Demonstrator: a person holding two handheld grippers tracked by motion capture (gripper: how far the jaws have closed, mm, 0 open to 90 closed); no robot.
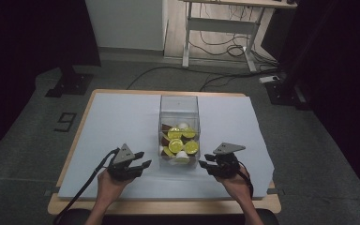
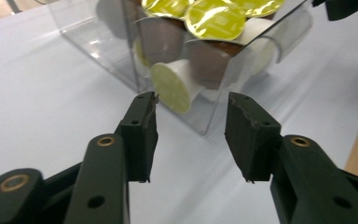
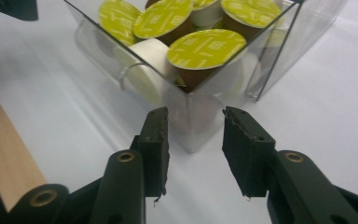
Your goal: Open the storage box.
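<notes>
My left tongs (image 1: 138,165) and right tongs (image 1: 207,164) — both spread apart, holding nothing — flank the clear box (image 1: 179,105) of coffee capsules (image 1: 183,140) mid-bench (image 1: 75,136), forearms low.

My high view looks forward and down from above the near edge of the tabletop (image 1: 122,112), taking in the whole sheet and the floor beyond. The clear box (image 1: 179,129) is my landmark. The left gripper view sits low and close, facing 1 near corner of the clear box (image 2: 205,70); the right gripper view faces the other near corner (image 3: 191,93). All 3 share that box.
</notes>
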